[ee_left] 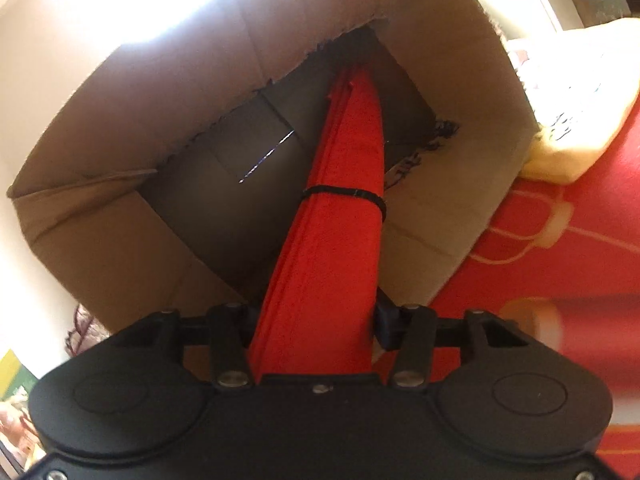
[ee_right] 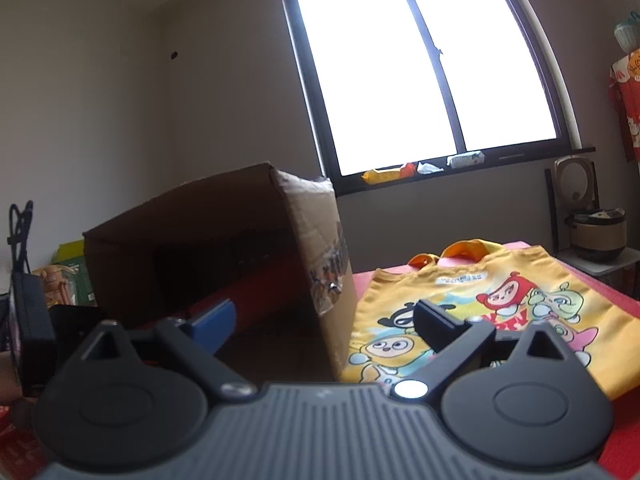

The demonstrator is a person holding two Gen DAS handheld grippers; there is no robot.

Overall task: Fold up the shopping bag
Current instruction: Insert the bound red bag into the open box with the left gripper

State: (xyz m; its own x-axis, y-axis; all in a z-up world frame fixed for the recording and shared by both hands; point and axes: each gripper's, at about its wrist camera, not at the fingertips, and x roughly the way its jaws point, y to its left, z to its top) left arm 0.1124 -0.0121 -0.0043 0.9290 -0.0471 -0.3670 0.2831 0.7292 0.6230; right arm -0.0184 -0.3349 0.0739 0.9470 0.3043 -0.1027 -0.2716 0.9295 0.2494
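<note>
- A bench (ee_right: 600, 280) covered by a red cloth with printed figures (ee_left: 560, 280) is seen in both views.
- A brown cardboard box (ee_right: 320, 248) is found standing directly on the bench, its open side turned toward the right wrist camera.
- A yellow cartoon-print shopping bag (ee_right: 520, 312) is laid flat on the red cloth, just beside the box; whether it touches the box wall cannot be told.
- Orange handles (ee_right: 464, 250) are seen at the bag's far edge, resting on the bench.
</note>
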